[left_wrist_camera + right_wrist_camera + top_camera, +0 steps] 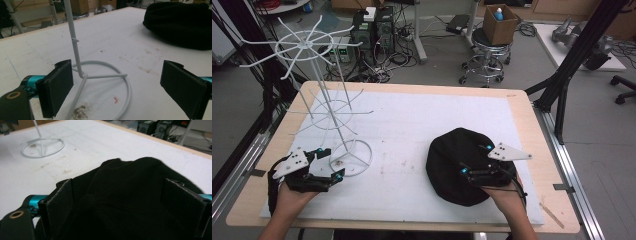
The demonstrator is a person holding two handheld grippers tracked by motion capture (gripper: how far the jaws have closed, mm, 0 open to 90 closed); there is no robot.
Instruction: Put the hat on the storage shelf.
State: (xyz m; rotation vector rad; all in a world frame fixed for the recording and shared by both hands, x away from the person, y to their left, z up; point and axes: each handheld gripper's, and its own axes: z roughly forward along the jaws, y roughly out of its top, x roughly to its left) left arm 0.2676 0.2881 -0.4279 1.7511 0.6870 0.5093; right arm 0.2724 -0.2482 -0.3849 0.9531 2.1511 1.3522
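Note:
A black cloth cap lies on the white mat at the right; its dark fabric spreads between the jaws in the right gripper view. My right gripper stands open over the cap's near right side, jaws wide apart. A white wire rack stands at the left on a round ring base. My left gripper is open just left of that base; the ring and the upright pole show between its jaws. The cap lies farther off in the left gripper view.
The white mat covers a wooden table. Beyond the far edge stand a stool with a cardboard box, computer towers and cables. A black frame leg rises at the right. Small stains mark the mat.

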